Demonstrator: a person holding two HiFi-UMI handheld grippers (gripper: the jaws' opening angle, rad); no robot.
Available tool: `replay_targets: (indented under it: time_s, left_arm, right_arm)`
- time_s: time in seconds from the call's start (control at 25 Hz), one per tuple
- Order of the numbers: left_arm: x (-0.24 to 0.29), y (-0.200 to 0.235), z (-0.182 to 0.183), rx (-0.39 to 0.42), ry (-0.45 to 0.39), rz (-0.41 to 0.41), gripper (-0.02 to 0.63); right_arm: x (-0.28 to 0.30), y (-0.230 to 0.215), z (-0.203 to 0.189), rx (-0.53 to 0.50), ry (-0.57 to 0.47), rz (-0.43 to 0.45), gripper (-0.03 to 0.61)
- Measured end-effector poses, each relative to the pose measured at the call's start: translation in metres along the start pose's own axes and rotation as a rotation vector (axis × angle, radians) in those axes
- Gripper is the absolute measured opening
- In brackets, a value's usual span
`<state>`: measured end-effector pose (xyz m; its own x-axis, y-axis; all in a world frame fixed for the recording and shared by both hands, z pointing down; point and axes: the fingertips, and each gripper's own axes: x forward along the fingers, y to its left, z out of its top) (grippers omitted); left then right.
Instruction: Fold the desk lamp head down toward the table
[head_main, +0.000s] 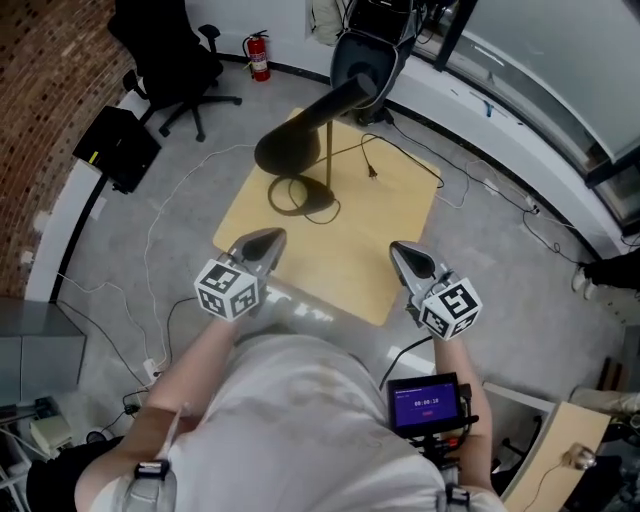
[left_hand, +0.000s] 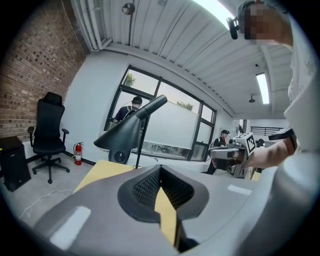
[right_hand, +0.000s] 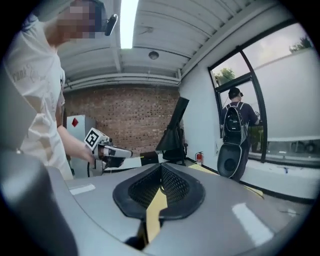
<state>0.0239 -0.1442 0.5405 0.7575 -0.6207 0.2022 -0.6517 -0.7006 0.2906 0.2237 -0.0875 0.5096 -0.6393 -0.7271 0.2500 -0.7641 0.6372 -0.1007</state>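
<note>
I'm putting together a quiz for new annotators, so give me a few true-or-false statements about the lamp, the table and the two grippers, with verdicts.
1. The desk lamp stands on the wooden table. True.
2. The left gripper and the right gripper are both shut and empty. True.
3. The right gripper is clamped on the desk lamp. False: it is apart from the lamp, by the table's near edge.
4. The lamp head lies flat on the table. False: it is raised on its stem, tilted.
5. A fire extinguisher stands on the floor beyond the table. True.

Brick wall (head_main: 40, 110), grey floor (head_main: 490, 270), office chair (head_main: 165, 55)
</note>
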Motion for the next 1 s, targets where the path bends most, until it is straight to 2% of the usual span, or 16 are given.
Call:
replay_targets:
  time_s: [0.2,0.56,1.0]
  left_arm:
    - [-0.016,-0.025,-0.009,0.003,-0.006,0.003,0.002]
    - [-0.051,-0.044,-0.021,-0.004,-0.019,0.056,0.002]
    - [-0.072,-0.069,-0.041,-0.022,-0.021,0.079,0.002]
  right_arm:
    - [-0.003,0.017,-0.016,0.045,-0.029,0.022,0.011]
    - [-0.007,0.046,-0.018,0.057,-0.071,0.066,0.011]
    - [-0.027,0.071,-0.031,0.076,-0.058,0.098,0.011]
